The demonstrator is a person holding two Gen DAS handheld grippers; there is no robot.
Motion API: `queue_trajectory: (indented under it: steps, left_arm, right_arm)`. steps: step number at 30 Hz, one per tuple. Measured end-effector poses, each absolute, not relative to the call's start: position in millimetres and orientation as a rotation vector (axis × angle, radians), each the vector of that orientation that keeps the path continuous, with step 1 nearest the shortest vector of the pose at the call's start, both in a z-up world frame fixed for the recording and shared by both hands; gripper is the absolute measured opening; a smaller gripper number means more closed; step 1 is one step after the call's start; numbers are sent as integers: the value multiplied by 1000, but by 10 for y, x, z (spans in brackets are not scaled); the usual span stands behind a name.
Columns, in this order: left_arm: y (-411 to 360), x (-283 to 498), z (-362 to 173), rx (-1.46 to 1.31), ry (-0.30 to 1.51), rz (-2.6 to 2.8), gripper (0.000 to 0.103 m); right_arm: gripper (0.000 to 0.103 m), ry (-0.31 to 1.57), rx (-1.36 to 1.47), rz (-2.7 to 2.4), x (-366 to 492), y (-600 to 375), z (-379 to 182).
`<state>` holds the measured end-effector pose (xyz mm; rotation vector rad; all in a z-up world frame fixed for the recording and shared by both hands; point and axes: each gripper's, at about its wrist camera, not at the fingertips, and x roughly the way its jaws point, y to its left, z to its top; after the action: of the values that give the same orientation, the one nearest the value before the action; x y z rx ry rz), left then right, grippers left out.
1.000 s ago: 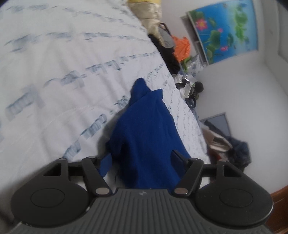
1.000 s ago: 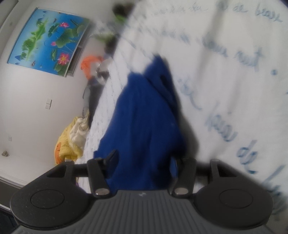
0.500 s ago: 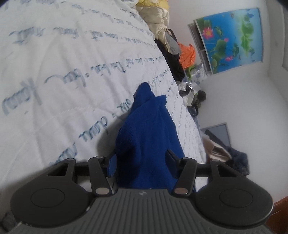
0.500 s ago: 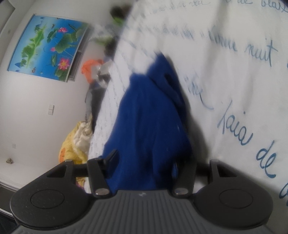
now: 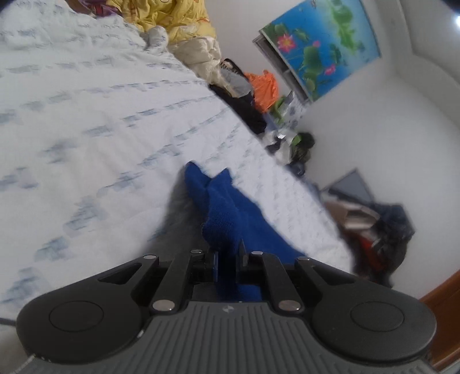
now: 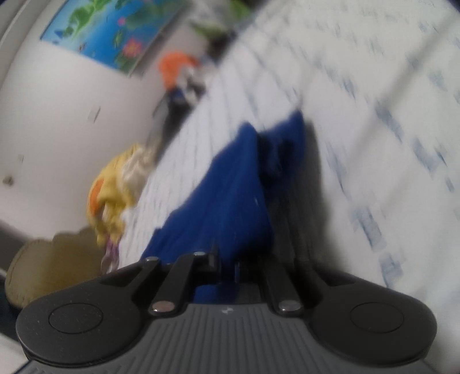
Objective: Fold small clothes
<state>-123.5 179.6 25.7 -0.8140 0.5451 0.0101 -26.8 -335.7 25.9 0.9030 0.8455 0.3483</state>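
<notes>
Both the left gripper and right gripper have jaws closed on the blue cloth (right view blurred), which trails onto the bed.

Left claw pinches the blue garment over the white bedspread

Royal-blue garment; white bedsheet, blue-grey script pattern; yellow quilt

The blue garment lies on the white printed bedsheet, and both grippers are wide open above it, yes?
Not quite. Both wrist views show the left gripper and right gripper shut on the blue garment, not open. It does lie on the white printed bedsheet.
</notes>
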Motion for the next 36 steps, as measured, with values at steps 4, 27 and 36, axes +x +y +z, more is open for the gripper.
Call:
queue_trajectory:
  steps: [4,27,36]
  left_arm:
    - [1913,-1324,-95,-845,658,31,20]
    - [661,303,46,12,617,-75,83]
    - [672,346,69,-5,617,-87,85]
  right_arm:
    - [10,920,888,309,-446,-3351,-114]
    - [57,667,60,315,615,-2271,124]
    - [81,729,17,288,1199,-1847,391]
